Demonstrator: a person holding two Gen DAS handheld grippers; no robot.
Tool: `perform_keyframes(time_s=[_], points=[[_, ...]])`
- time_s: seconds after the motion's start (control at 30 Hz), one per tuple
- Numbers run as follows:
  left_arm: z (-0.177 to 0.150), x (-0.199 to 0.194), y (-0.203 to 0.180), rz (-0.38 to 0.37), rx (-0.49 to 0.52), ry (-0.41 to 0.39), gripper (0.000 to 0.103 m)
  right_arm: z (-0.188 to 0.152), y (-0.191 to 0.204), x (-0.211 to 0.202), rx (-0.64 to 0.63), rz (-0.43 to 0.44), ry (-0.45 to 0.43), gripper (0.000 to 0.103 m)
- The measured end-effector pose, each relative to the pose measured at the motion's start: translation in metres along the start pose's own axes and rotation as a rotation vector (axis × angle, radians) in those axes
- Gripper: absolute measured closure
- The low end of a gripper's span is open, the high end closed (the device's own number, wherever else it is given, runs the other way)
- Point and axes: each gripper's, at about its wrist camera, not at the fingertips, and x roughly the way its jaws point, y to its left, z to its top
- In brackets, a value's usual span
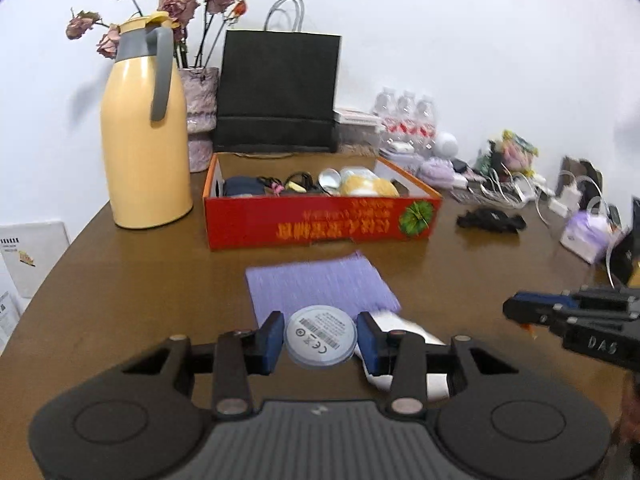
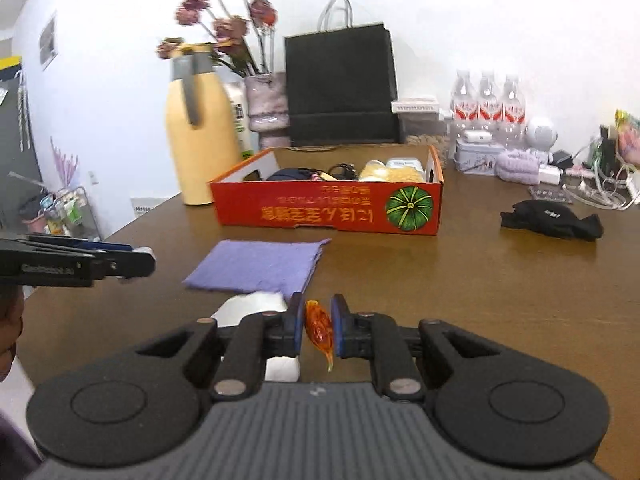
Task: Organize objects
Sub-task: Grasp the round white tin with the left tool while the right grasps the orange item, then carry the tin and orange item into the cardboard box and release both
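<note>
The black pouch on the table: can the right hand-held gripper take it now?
Probably not yet: the right hand-held gripper already holds an amber piece. The way to the black pouch looks free.

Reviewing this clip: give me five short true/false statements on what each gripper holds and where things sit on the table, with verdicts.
1. The left gripper holds a round white disc. True.
2. The right gripper is empty. False: its pads pinch a small amber piece.
3. The purple cloth lies inside the red box. False: it lies on the table in front of the box.
4. The yellow jug stands upright left of the box. True.
5. The black paper bag lies flat on the table. False: it stands upright behind the box.
</note>
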Motion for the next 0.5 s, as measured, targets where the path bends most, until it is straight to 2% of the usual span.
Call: perform_keyframes(time_s=[0.13, 0.27, 0.43, 0.5], points=[[-0.016, -0.018, -0.005, -0.013, -0.005, 0.004, 0.065, -0.008, 0.003, -0.022, 0.009, -0.022, -0.011, 0.088], [-0.019, -0.027, -0.005, -0.002, -0.001, 0.002, 0.065, -0.013, 0.001, -0.025, 0.032, -0.041, -0.006, 0.088], [-0.002, -0.025, -0.001, -0.048, 0.006, -0.037, 0.065, 0.001, 0.004, -0.019, 0.001, -0.033, -0.029, 0.088], [0.019, -0.011, 0.005, -0.102, 0.009, -0.061, 0.065, 0.018, 0.003, -0.009, -0.018, 0.000, -0.054, 0.088]])
